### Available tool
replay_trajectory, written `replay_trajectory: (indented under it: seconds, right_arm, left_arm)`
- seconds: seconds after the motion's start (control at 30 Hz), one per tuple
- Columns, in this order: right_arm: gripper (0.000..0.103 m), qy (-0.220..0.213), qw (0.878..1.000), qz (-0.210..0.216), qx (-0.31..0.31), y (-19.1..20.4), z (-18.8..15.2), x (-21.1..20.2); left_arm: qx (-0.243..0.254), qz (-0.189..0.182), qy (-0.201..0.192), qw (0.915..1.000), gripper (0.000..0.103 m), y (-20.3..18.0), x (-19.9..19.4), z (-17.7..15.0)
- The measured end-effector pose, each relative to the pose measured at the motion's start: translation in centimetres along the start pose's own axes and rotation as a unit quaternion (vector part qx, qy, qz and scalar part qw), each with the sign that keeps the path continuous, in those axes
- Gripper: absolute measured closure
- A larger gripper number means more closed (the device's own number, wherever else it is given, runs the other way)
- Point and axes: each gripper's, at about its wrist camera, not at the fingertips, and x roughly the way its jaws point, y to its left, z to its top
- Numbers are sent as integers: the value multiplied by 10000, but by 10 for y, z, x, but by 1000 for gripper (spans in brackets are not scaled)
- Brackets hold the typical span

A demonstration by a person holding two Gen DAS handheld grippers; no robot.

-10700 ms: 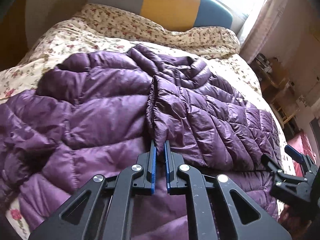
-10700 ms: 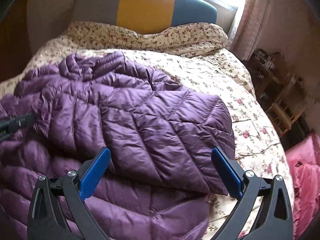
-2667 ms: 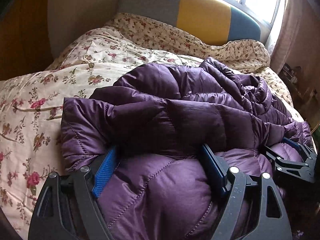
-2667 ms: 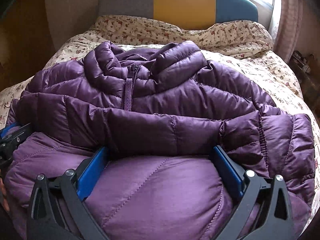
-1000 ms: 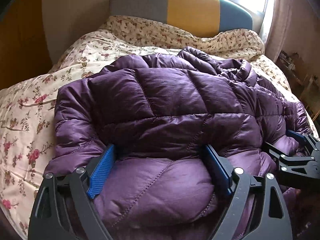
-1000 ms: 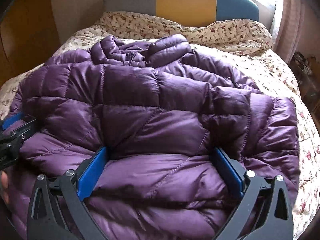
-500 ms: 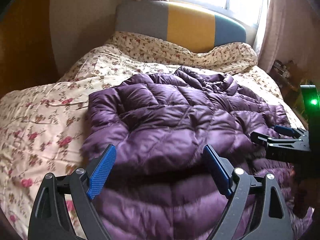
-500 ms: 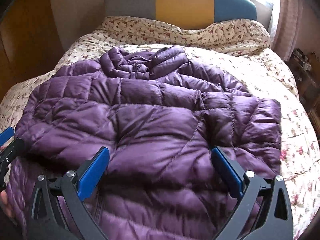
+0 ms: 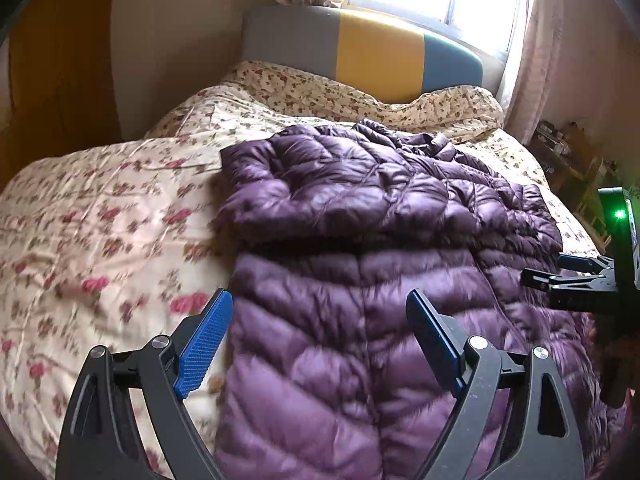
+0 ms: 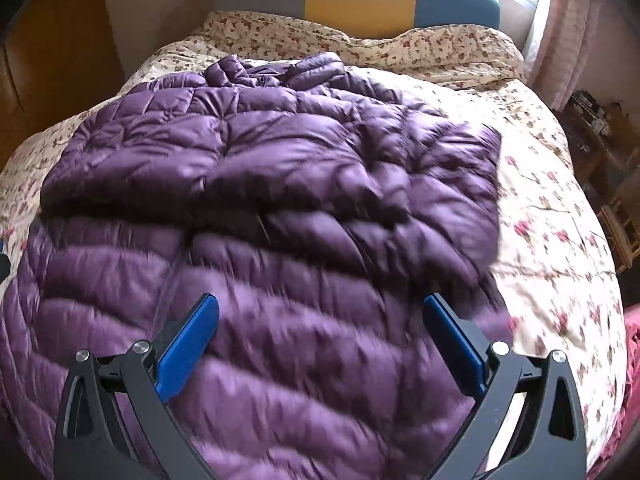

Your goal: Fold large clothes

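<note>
A purple quilted down jacket lies on the floral bed, its far half folded over the near half, with the fold edge running across the middle. My left gripper hangs open above the jacket's near left edge, nothing between its blue pads. My right gripper is open too, above the jacket's near right part and clear of the fabric. The right gripper also shows at the right edge of the left wrist view.
The floral quilt covers the bed on both sides of the jacket. A grey, yellow and blue headboard stands under the window. Wooden furniture lines the right side. Pink cloth lies at the bed's right edge.
Both grippers have let go of the jacket's folded edge and pulled back and up. The folded half now rests flat on the near half.
</note>
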Motion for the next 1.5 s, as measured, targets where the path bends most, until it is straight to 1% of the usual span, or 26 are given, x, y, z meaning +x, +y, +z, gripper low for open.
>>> replay_trajectory:
  seconds: [0.3, 0.43, 0.57, 0.8, 0.97, 1.0, 1.03, 1.17, 1.23, 1.3, 1.33, 1.4, 1.43, 1.5]
  right_arm:
    - [2, 104, 9999, -29, 121, -22, -46, -30]
    - [2, 195, 9998, -28, 60, -28, -70, -42]
    - [2, 298, 9995, 68, 68, -33, -95, -53]
    - [2, 409, 9989, 207, 25, -37, -130, -72]
    - [2, 526, 9981, 305, 90, -43, -153, -84]
    - [2, 537, 9980, 319, 115, -44, -157, -85]
    - [2, 554, 9977, 347, 151, -45, -160, -86]
    - [3, 637, 9959, 533, 357, -53, -173, -89]
    - [8, 637, 9951, 641, 406, -54, -179, -91]
    - [22, 634, 9937, 803, 453, -54, -180, -93]
    - [25, 617, 9936, 837, 432, -52, -181, -95]
    - [40, 611, 9933, 902, 378, -49, -181, -98]
    - [44, 610, 9931, 936, 349, -47, -181, -99]
    - [61, 604, 9931, 968, 275, -43, -181, -101]
  left_arm:
    - [41, -29, 51, 10000, 15, 17, -39, -40]
    - [-3, -88, 190, 9998, 15, 28, -51, -58]
    - [19, -93, 339, 9994, 15, 39, -63, -79]
    - [186, -85, 523, 9984, 15, 38, -77, -110]
    - [170, -31, 534, 9984, 15, 33, -80, -120]
    - [149, -41, 545, 9984, 20, 32, -81, -121]
    - [131, -44, 554, 9984, 22, 31, -81, -123]
    - [45, -27, 575, 9983, 22, 30, -83, -127]
    - [-18, -33, 609, 9981, 22, 31, -84, -129]
    - [-42, -53, 648, 9979, 29, 31, -85, -130]
    - [-25, -66, 658, 9978, 29, 30, -85, -130]
    - [12, -79, 660, 9978, 35, 28, -87, -132]
    - [10, -108, 672, 9977, 36, 27, -89, -133]
    - [15, -165, 703, 9974, 51, 26, -91, -135]
